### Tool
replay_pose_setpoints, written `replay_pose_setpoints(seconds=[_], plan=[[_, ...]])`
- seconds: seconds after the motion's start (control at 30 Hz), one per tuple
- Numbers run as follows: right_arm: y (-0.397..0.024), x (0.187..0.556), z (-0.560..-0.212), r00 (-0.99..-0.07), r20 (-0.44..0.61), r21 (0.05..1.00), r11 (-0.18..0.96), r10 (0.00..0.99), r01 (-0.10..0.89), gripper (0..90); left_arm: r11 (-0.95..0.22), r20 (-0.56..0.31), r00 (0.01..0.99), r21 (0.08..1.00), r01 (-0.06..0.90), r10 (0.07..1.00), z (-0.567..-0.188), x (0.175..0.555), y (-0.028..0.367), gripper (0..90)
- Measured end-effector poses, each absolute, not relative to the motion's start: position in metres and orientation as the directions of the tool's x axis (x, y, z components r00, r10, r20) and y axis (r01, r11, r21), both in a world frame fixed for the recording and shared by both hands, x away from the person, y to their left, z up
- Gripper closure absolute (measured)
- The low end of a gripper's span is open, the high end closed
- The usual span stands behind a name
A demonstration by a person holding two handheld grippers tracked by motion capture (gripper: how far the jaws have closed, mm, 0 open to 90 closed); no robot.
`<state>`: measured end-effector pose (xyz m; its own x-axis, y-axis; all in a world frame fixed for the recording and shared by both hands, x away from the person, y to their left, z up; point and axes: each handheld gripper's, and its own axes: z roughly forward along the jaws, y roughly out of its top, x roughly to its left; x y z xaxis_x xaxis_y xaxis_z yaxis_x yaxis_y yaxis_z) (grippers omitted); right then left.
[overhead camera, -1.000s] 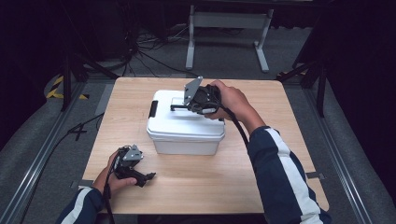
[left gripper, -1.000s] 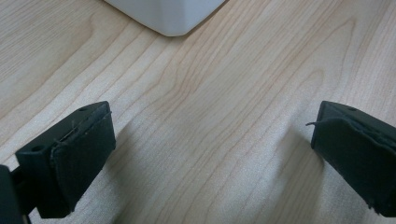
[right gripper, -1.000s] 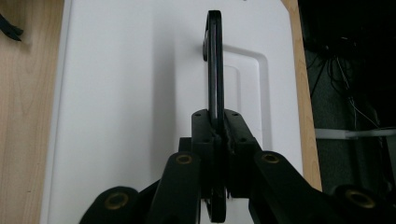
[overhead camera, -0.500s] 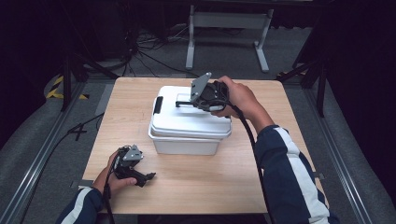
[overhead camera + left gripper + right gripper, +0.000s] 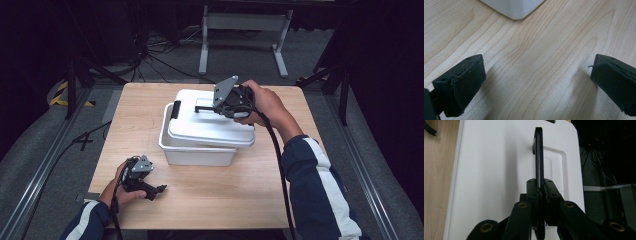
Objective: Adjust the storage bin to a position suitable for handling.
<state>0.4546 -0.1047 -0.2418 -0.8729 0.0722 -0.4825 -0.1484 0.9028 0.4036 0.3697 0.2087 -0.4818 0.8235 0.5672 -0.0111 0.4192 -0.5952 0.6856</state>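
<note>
A white plastic box [image 5: 192,154] stands mid-table. Its white lid [image 5: 210,127] hangs just above it, tilted and shifted to the right, so the box's left rim shows. My right gripper [image 5: 206,107] is shut on the lid's black handle [image 5: 539,157], which stands on edge between the pads in the right gripper view [image 5: 539,186]. The lid [image 5: 494,170] spreads out below those jaws. My left gripper [image 5: 156,190] rests open on the wooden table [image 5: 225,200] at the front left, with only bare wood between its pads [image 5: 536,82]. A corner of the box [image 5: 514,7] shows ahead of it.
A black latch [image 5: 175,109] sits on the lid's left end. A metal stand [image 5: 242,30] and cables lie on the floor beyond the table's far edge. Dark floor and rails flank the table on both sides.
The right gripper has risen with the lid by its handle, lifting it off the box and shifting it to the right. The left gripper has stayed in place.
</note>
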Motion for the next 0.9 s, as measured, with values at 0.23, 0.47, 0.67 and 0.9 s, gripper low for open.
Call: replay_pose_setpoints(seconds=[0.23,0.47,0.67,0.9], plan=[[-0.122,0.452,-0.239,-0.871,-0.483,0.416,0.899,0.092,-0.135,85.1,-0.595,-0.011,0.823,0.686,0.419,0.567,-0.482,0.37,0.209,0.2],[-0.141,0.449,-0.237,-0.867,-0.481,0.427,0.898,0.126,-0.107,85.1,-0.595,-0.011,0.823,0.686,0.419,0.567,-0.482,0.37,0.209,0.2],[-0.157,0.447,-0.236,-0.855,-0.494,0.445,0.891,0.157,-0.094,85.1,-0.595,-0.011,0.823,0.686,0.419,0.567,-0.482,0.37,0.209,0.2],[-0.175,0.445,-0.235,-0.85,-0.493,0.454,0.888,0.184,-0.071,85.1,-0.59,-0.011,0.821,0.691,0.419,0.57,-0.482,0.37,0.208,0.2]])
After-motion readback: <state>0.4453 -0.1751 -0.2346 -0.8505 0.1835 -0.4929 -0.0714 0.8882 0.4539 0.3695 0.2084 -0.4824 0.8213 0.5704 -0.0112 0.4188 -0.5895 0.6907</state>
